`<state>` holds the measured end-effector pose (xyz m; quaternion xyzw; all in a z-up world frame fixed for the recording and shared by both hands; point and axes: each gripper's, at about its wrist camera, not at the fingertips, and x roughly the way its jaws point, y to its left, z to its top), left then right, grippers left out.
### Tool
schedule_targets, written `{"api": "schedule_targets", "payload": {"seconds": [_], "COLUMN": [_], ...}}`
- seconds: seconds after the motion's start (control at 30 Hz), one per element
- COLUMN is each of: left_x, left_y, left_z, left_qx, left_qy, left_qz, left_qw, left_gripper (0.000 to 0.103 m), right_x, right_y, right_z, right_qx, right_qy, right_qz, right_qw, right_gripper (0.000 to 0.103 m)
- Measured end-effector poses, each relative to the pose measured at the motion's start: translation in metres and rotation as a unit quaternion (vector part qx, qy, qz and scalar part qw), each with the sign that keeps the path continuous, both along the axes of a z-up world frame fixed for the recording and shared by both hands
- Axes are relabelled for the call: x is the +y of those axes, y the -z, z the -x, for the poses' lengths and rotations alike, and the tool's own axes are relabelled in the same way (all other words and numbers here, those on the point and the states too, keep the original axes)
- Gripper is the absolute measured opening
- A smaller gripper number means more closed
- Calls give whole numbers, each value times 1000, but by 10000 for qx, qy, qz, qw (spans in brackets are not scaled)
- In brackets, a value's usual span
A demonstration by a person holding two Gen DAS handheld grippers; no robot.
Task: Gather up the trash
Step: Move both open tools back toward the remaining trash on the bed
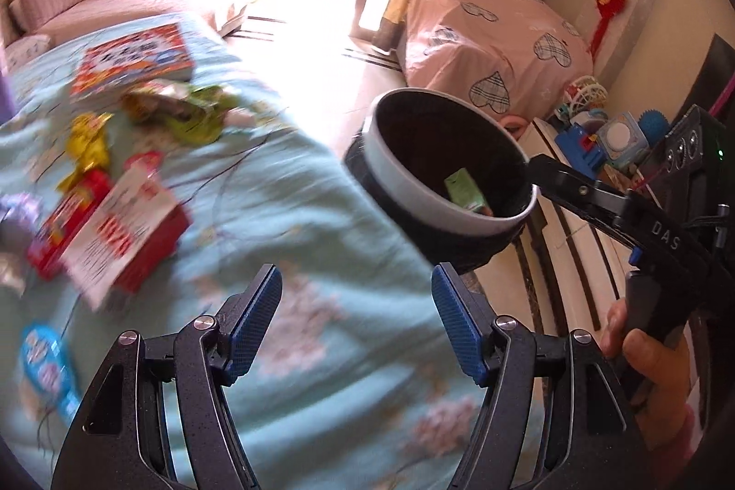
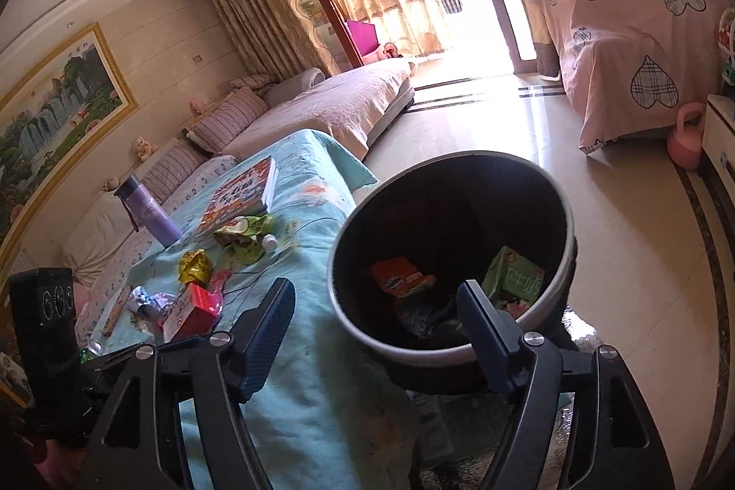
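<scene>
I am holding my left gripper (image 1: 356, 324) wide open, empty, above the teal cloth (image 1: 285, 214); my right gripper (image 2: 374, 334) (also gaping, empty) is hovering over the bin (image 2: 452, 352).

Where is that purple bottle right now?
In the right wrist view, the purple bottle stands at the far left end of the blue-covered table, just left of the colourful book, with the sofa behind it.
</scene>
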<state>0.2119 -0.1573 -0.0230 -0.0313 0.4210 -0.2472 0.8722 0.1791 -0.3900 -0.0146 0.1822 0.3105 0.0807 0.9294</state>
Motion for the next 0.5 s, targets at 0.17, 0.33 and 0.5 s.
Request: {"api": "schedule_targets", "payload": {"seconds": [0.17,0.33,0.5], "left_x": [47,86,121], "left_y": [1,3,13], "left_z": [14,26,35], "left_qx": [13,-46,42], "left_qy": [-402,-800,-1124], "left_qz": [106,101,157], "left_qw": [9991,9967,9935], "left_gripper": [69,69,69], "right_x": [39,77,112], "right_y": [3,12,20], "right_z": [9,10,8], "right_qx": [42,195,336], "right_qy": [-291,-601,-916], "right_qz": [-58,0,102], "right_qw": [9996,9980,9952], "right_gripper": [75,76,76]}}
